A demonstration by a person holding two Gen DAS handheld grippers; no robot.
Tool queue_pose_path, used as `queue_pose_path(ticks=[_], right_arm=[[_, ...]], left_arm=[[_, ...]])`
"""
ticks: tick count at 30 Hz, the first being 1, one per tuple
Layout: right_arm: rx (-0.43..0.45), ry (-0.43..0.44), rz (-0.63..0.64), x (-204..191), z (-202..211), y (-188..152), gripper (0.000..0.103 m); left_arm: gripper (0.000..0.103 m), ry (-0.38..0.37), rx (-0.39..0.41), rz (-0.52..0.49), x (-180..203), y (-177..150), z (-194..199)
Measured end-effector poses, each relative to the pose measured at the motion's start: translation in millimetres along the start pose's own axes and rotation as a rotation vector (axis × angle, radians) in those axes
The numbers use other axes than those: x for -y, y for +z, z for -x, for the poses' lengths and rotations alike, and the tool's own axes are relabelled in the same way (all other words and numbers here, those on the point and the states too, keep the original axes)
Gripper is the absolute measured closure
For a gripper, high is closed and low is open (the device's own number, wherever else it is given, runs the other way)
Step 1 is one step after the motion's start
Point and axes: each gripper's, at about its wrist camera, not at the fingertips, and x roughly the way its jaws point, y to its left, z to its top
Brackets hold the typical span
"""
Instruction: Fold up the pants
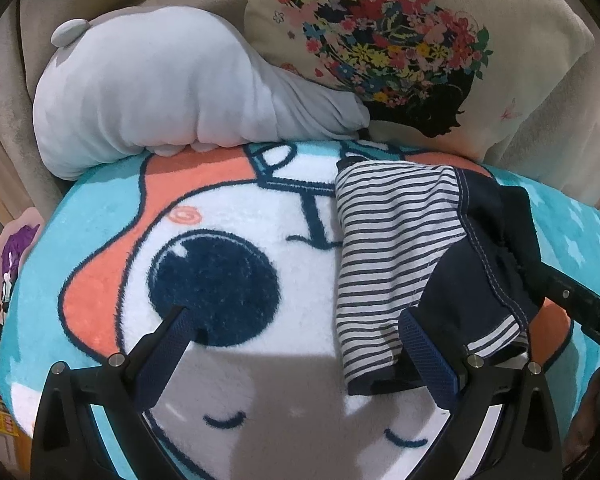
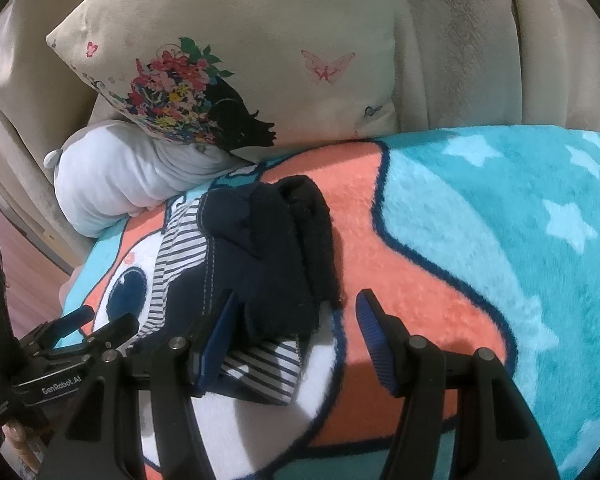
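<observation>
Both your grippers wide open, nothing held
Left gripper and right gripper each have one finger touching the pants

Both wrist views were dim and indoor-lit, with soft, slightly noisy detail. Heavy fisheye bending curved the scene, and black vignette filled the corners. A broad grey shadow fell across the blanket near the lower edge, cast from the camera side. The blanket's pile looked smeared toward the right rim, with no strong glare anywhere
</observation>
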Motion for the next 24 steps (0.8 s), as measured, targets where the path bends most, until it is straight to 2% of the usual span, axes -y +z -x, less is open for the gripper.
queue_pose_path(ticks=[5,10,15,17,24], right_arm=[[-0.008,0.001,-0.002,1,-5,4,0.043],[-0.011,0.008,-0.013,3,-5,3,0.043],[-0.005,0.003,-0.002,1,-2,1,0.043],[-0.003,-0.004,0.003,0,-2,0,0.043],[-0.005,-0.021,0.021,-7,-4,-3,0.043]], left_arm=[[0.0,-0.038,-0.021,0.018,-4,4,-7],[0.0,-0.152,-0.037,0.053,-7,8,-13],[0.0,-0.213,0.003,0.084,-5,10,-7],[0.0,-0.211,0.026,0.08,-4,11,-3],[0.0,-0.084,0.085,0.007,6,7,9]])
